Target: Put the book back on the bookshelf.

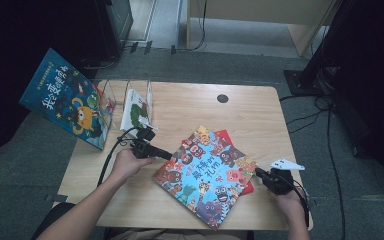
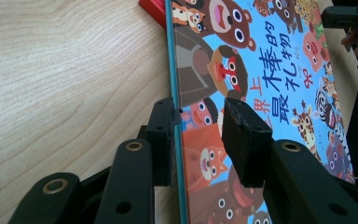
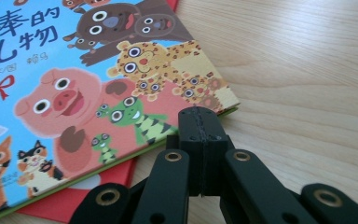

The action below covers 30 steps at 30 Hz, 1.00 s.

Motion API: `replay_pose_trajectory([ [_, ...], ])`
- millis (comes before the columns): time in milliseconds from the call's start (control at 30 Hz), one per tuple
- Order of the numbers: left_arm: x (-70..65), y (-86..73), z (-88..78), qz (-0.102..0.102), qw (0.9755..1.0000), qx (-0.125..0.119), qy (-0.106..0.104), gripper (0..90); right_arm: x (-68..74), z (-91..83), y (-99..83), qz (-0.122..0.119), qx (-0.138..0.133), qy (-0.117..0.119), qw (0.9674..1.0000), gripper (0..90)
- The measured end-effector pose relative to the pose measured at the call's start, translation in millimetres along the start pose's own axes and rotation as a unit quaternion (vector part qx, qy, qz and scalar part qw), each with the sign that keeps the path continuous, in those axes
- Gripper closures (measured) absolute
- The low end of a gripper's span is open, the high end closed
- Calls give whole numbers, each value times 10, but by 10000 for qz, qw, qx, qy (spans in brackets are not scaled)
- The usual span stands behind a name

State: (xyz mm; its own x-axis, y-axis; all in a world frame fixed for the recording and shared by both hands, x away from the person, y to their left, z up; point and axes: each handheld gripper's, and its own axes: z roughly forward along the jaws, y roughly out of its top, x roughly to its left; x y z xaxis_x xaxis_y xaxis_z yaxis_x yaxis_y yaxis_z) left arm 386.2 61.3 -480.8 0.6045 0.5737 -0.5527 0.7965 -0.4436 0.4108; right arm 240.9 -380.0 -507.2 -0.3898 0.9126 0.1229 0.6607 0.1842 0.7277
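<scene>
Gripping the animal picture book (image 2: 242, 65) wants the left gripper (image 2: 200, 126) squeezing its spine edge (jaws parted, astride it). The right gripper (image 3: 204, 140), clenched empty, should brace the far corner.

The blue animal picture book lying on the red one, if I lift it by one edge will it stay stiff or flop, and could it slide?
The blue picture book shows a thick, straight board edge, so it probably stays stiff. Its glossy cover may slip between the pads. Resting on the red book, it would likely slide when pushed.

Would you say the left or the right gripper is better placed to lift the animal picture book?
Probably left: the left gripper has open jaws straddling the animal picture book's edge; the right gripper is shut beside it.
</scene>
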Motion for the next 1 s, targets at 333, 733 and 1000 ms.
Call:
replay_pose_trajectory([
  [333, -6, -62, 54, 25, 9998, 165, 50, 679, 91, 51, 52, -245, 42, 279, 9993, 900],
  [733, 5, -91, 99, -15, 9996, 218, 190, 665, 181, 89, 104, -436, 32, 520, 9977, 900],
  [1000, 27, -91, 83, -91, 9997, 73, 209, 718, 190, 110, 105, -339, -23, 504, 9982, 900],
])
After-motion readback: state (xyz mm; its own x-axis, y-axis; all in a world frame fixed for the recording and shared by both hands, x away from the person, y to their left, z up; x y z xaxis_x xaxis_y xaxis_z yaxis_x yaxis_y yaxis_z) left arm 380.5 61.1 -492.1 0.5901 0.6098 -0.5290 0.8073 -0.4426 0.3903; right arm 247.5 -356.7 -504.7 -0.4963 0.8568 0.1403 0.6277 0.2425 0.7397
